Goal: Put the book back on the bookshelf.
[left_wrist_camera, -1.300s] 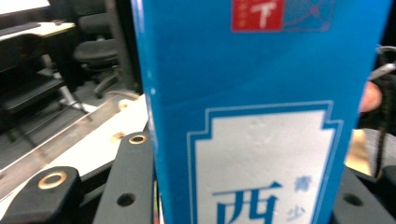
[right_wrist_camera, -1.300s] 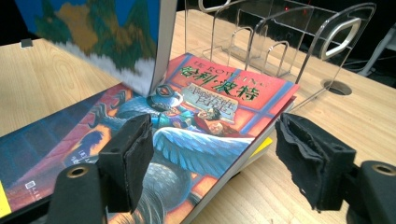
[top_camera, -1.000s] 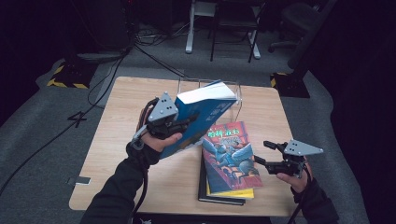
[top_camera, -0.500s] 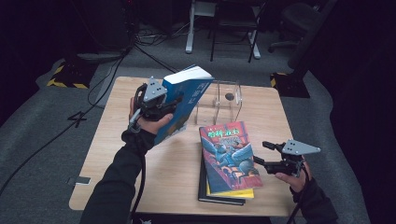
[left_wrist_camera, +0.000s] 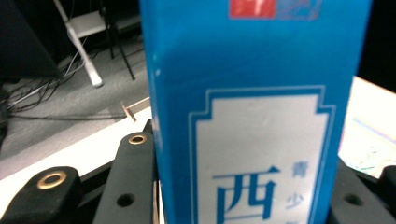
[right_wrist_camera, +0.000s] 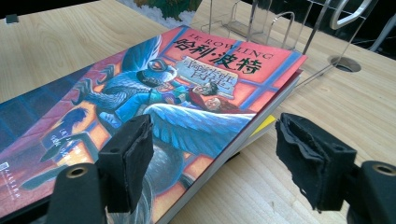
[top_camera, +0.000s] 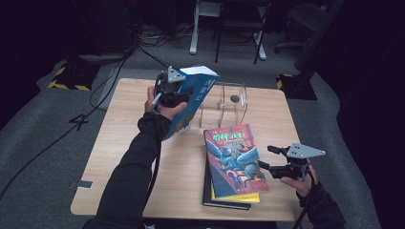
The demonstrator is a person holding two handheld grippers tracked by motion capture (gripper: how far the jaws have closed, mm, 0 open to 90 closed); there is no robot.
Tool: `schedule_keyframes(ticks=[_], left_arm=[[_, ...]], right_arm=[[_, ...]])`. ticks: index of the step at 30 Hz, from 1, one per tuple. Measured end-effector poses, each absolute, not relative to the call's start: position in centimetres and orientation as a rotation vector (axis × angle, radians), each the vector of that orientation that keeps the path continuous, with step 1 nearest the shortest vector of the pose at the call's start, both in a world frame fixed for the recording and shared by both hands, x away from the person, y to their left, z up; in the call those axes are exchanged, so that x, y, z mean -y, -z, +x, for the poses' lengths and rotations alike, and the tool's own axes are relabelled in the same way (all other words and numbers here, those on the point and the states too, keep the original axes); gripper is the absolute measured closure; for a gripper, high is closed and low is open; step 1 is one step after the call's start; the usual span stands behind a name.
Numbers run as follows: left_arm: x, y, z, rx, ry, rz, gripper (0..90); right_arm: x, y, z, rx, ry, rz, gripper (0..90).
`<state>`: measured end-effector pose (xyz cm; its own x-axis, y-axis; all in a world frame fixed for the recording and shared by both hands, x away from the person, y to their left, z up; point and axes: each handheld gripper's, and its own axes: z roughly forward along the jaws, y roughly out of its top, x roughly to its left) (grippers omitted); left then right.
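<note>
left claw (top_camera: 184, 93) clenched on thick blue book (top_camera: 193, 98), carried tilted toward clear acrylic stand (top_camera: 224, 102) at desk's far edge, presumably for shelving; right claw (top_camera: 270, 157) released beside stacked books (top_camera: 234, 164).

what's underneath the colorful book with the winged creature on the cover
The colorful book tops a stack on the table. Under it a yellow book peeks out at the near edge, and a black book lies at the bottom. Their covers are hidden, so whether more lies between cannot be told.

Blue book (left_wrist_camera: 261, 116) in my left hand-held gripper (top_camera: 177, 90): white label panel, large character "西", smaller "青少" beside. Top book of stack (right_wrist_camera: 154, 107): "J.K. ROWLING", title "哈利·波特".
</note>
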<state>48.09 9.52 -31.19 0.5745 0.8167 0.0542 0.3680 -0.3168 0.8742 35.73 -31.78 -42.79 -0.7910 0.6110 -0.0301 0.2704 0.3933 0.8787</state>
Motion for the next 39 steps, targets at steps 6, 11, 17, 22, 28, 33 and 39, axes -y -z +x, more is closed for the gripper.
schedule_keyframes(ticks=[6,11,17,22,28,33,39], left_arm=[[-8.8,31.0,49.1,-1.001,-0.641,1.92,60.5],[-8.6,31.0,49.7,-1.047,-0.661,1.863,60.5],[-8.2,31.5,50.9,-1.086,-0.687,1.778,60.6],[-7.7,33.3,51.7,-1.113,-0.689,1.75,60.6],[-8.5,34.3,51.5,-1.131,-0.649,1.715,60.5],[-9.1,34.7,50.1,-1.091,-0.649,1.724,60.3],[-9.7,35.4,48.6,-1.067,-0.649,1.719,60.0]], right_arm=[[31.8,42.8,35.8,-2.313,-1.352,0.764,27.9],[31.5,43.0,35.8,-2.332,-1.336,0.753,27.9],[31.2,43.1,35.8,-2.345,-1.32,0.739,27.9],[31.0,43.2,35.8,-2.358,-1.308,0.727,27.9],[31.0,43.2,35.7,-2.367,-1.3,0.714,29.1],[31.0,43.2,35.6,-2.371,-1.298,0.702,29.2],[30.7,43.1,35.5,-2.376,-1.289,0.693,28.6]])
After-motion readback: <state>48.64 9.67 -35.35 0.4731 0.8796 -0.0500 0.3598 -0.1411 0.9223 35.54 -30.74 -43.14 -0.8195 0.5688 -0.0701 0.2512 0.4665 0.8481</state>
